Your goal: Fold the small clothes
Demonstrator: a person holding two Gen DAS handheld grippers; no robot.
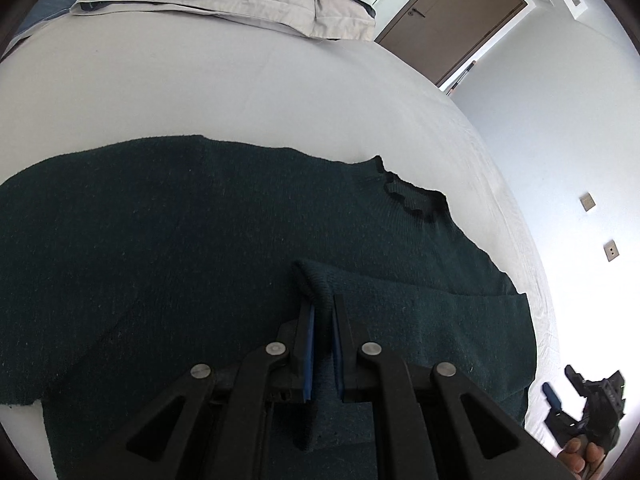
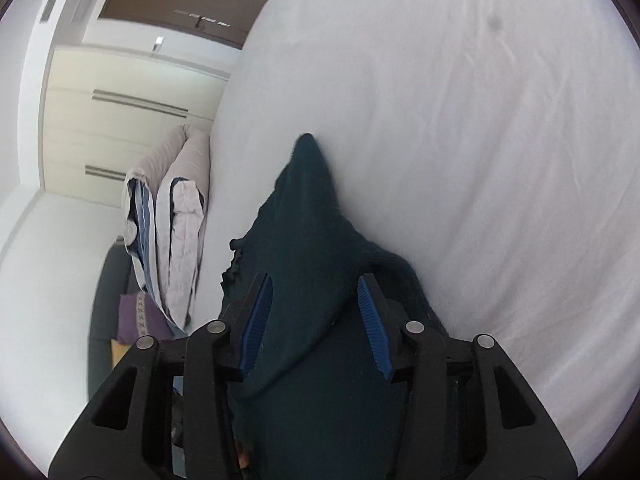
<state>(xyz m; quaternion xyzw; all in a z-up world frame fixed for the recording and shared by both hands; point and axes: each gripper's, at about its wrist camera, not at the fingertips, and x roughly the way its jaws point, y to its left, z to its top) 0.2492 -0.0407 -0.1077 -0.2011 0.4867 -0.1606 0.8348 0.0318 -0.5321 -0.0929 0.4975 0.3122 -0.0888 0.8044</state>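
The dark green sweater (image 1: 200, 248) lies spread on the white bed (image 1: 240, 92), collar toward the far right edge, one sleeve drawn back across the body. My left gripper (image 1: 323, 312) is clenched on the cuff end of that sleeve; the knit bunches up between the blue pads and stands in a small ridge ahead of them. My right gripper (image 2: 316, 296) has fabric of the same sweater lying between its fingers, but the blue pads stand apart from the cloth on both sides, so I judge it not yet gripping. No earlier view is available to me. By appearance the knit is thick, soft and limp: it will sag and drape wherever unsupported, stretch if pulled hard, and is unlikely to slip from ribbed pads. Best hold, in my judgement, is at firmer ribbed edges such as cuff, hem or shoulder seam, taking a full pinch of doubled fabric. Pillows (image 1: 240, 0) sit at the far end of the bed, well apart from the work.
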